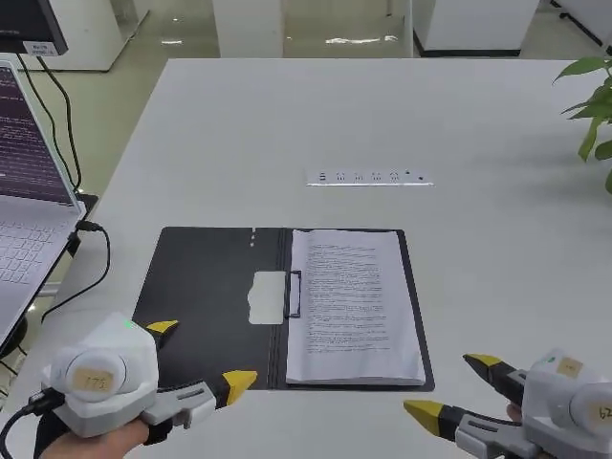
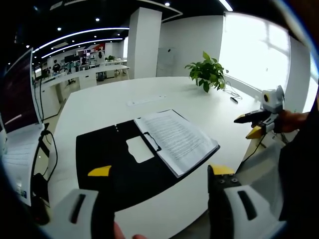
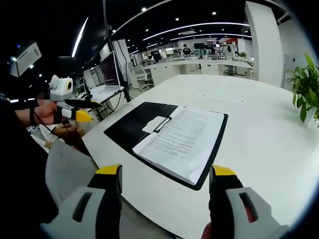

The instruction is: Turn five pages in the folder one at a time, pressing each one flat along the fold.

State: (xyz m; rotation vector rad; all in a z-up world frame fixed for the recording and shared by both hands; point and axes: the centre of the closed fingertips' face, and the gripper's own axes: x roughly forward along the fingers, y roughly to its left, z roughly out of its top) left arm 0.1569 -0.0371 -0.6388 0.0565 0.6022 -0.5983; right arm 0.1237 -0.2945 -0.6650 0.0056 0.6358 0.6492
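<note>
1. Head view: a black folder [image 1: 206,296] lies open on a white table [image 1: 382,105]. The paper stack [image 1: 352,306] sits on the folder's right half, and its left half is bare apart from a pale clip [image 1: 271,296] at the fold. The left gripper [image 1: 201,355] hovers over the folder's near left corner, its yellow-tipped jaws spread and holding nothing. The right gripper [image 1: 451,386] is off the folder's near right corner, apart from it, with its jaws also spread and empty. A laptop [image 1: 24,191] stands to the folder's left.

2. Left gripper view: the left gripper's [image 2: 160,171] jaws stand wide apart with the folder [image 2: 107,164] ahead of them. The right gripper [image 2: 247,125] hangs beyond the folder's far edge, released.

3. Right gripper view: the right gripper's [image 3: 166,171] jaws frame the near edge of the paper stack [image 3: 182,137] without touching it. The left gripper [image 3: 87,110] waits past the folder's other side.

4. Step, as a judgement: no page looks turned, so this is likely the approach to the first one.

5. The next move calls for pinching just the top sheet at its free edge, swinging it across the fold, then pressing it flat along the fold.
</note>
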